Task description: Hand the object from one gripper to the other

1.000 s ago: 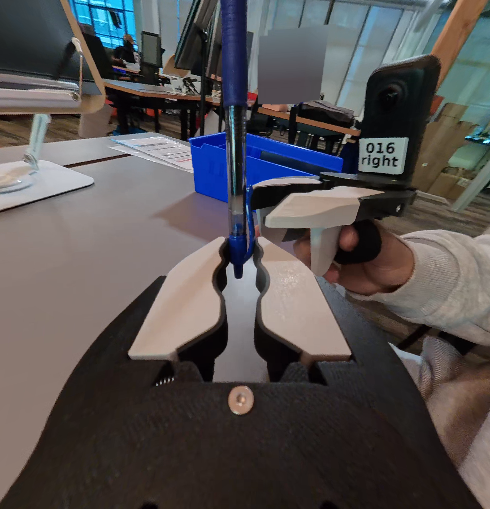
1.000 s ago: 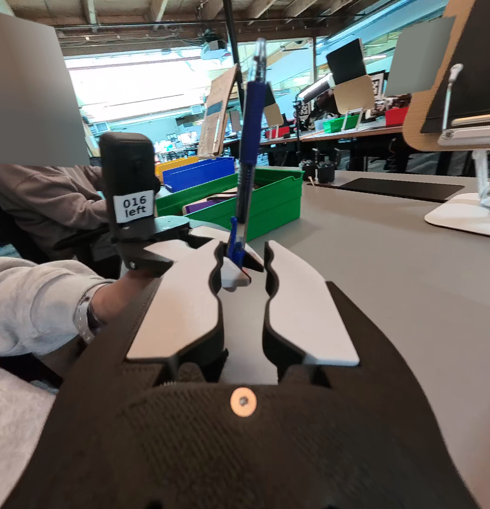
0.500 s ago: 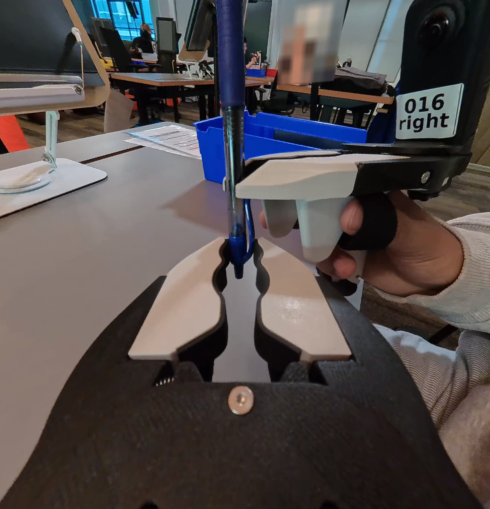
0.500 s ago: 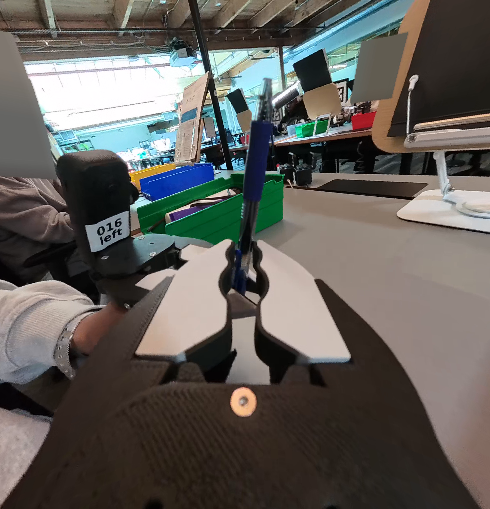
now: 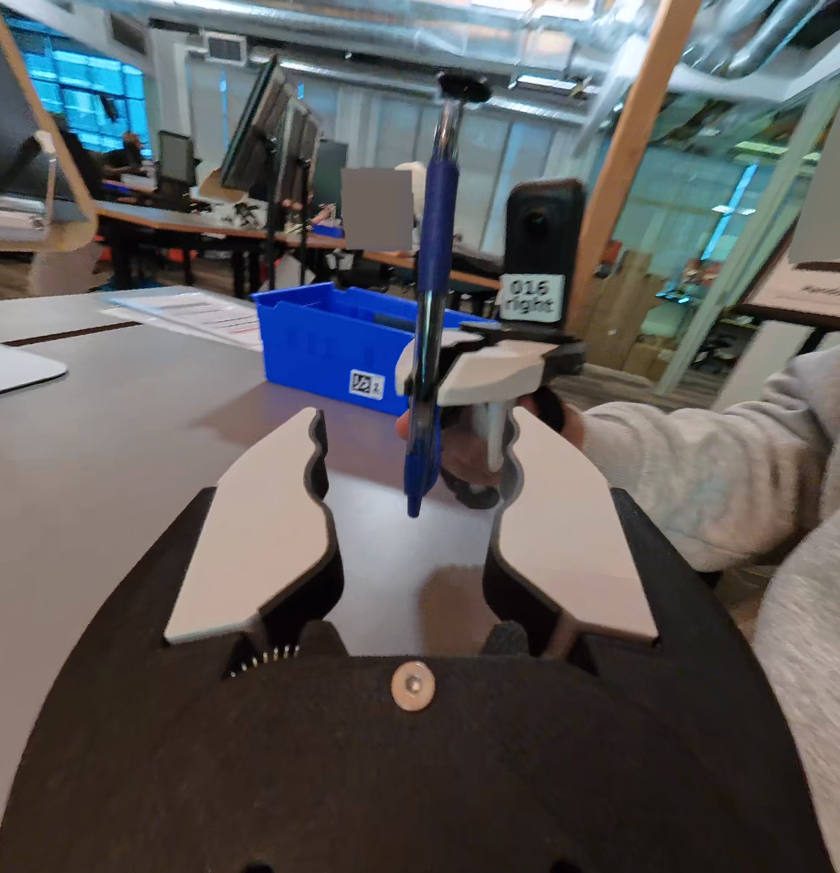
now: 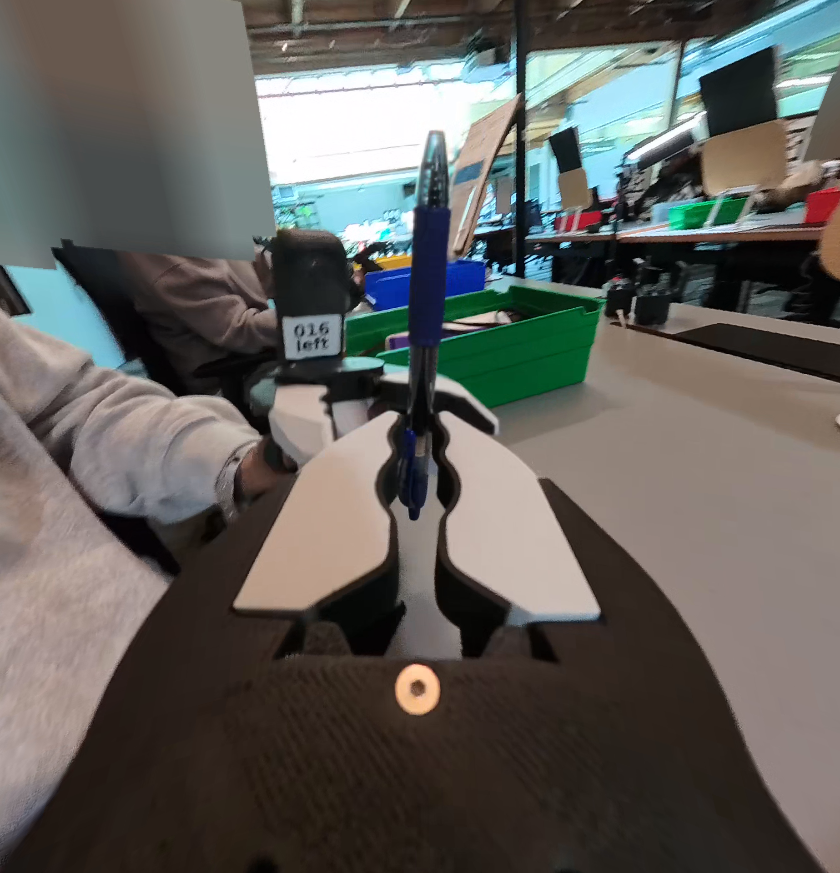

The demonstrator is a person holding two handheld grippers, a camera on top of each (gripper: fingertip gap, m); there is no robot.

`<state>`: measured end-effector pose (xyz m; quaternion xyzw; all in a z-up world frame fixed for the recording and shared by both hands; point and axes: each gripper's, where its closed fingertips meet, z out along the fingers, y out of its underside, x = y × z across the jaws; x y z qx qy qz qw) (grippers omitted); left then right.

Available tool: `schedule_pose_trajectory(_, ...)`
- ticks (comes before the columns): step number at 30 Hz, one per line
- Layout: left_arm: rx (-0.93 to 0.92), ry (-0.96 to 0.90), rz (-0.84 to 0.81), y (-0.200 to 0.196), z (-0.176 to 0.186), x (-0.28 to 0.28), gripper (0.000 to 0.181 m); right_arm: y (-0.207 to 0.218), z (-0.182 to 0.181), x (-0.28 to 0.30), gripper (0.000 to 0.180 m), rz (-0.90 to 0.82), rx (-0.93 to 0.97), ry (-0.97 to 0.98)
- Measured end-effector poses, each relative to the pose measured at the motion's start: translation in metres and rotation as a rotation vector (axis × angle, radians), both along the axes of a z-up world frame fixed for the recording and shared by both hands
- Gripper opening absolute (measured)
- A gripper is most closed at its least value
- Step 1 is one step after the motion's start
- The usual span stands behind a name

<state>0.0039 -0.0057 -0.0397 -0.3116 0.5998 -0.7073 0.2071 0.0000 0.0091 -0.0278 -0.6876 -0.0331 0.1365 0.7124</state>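
A blue pen (image 5: 434, 264) with a clear barrel stands upright above the grey table (image 5: 125, 449). My left gripper (image 5: 413, 425) is open and empty, its jaws wide apart, and the pen's lower end hangs in front of the gap without touching them. My right gripper (image 6: 418, 425) is shut on the pen (image 6: 427, 293) near its lower end. In the left wrist view the right gripper (image 5: 420, 373) shows farther off, clamped on the pen's barrel. In the right wrist view the left gripper (image 6: 408, 401) shows behind the pen, open.
A blue bin (image 5: 333, 345) stands on the table behind the pen, with paper sheets (image 5: 191, 312) to its left. A green bin (image 6: 503, 340) with items sits at the back in the right wrist view. A person in a brown top (image 6: 196, 307) sits beyond. My two grippers' fingertips are within a few centimetres of each other.
My right gripper has closed on the pen. My left gripper has opened, let go of the pen and drawn back a little.
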Motion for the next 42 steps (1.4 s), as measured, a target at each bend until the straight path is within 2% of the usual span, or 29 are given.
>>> schedule_pose_trajectory(5,-0.130,0.035,-0.235,-0.005,0.015,-0.020,0.054,-0.004,-0.011,-0.013,0.011,0.175,-0.055,0.035)
schedule_pose_trajectory(9,-0.203,0.050,-0.286,-0.002,0.022,-0.024,0.041,-0.006,-0.012,-0.028,0.011,0.284,-0.062,0.070)
schedule_pose_trajectory(15,-0.200,0.061,-0.371,-0.009,0.024,-0.034,0.021,-0.005,-0.022,-0.043,0.011,0.348,-0.114,0.048)
schedule_pose_trajectory(17,-0.176,0.062,-0.363,-0.010,0.022,-0.033,0.012,-0.005,-0.022,-0.044,0.011,0.355,-0.113,0.048)
schedule_pose_trajectory(22,-0.169,0.056,-0.323,-0.006,0.023,-0.029,0.012,-0.002,-0.021,-0.038,0.013,0.311,-0.091,0.055)
schedule_pose_trajectory(27,-0.176,0.044,-0.241,0.006,0.024,-0.021,0.012,0.005,-0.017,-0.012,0.053,0.155,-0.042,0.078)
schedule_pose_trajectory(31,-0.172,0.035,-0.126,0.024,0.022,-0.010,0.012,0.007,-0.014,0.009,0.069,0.032,-0.008,0.097)
schedule_pose_trajectory(34,-0.183,0.025,-0.065,0.035,0.025,-0.006,0.012,0.013,-0.026,0.014,0.070,-0.024,-0.069,0.088)
schedule_pose_trajectory(36,-0.187,0.028,-0.048,0.038,0.026,-0.004,0.011,0.018,-0.035,0.007,0.064,-0.022,-0.123,0.070)
schedule_pose_trajectory(42,-0.155,0.027,-0.038,0.033,0.025,-0.004,0.011,0.031,-0.050,-0.021,0.048,0.067,-0.198,0.073)
